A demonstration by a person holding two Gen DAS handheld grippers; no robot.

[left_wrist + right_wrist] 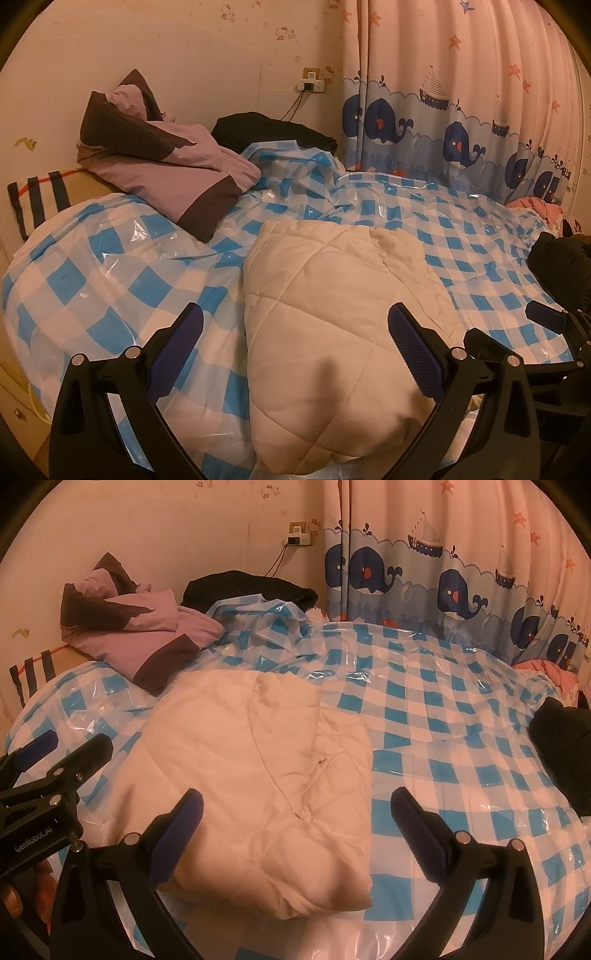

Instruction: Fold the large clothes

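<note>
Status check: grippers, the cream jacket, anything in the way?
Left gripper open, right gripper open, both empty. Cream quilted jacket folded on the checkered plastic sheet. Purple jacket lies behind, apart.

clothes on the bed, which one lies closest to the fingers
The cream quilted jacket, folded on the blue checked plastic sheet between both open grippers. The purple and brown jacket and the black garment lie by the headboard.
</note>
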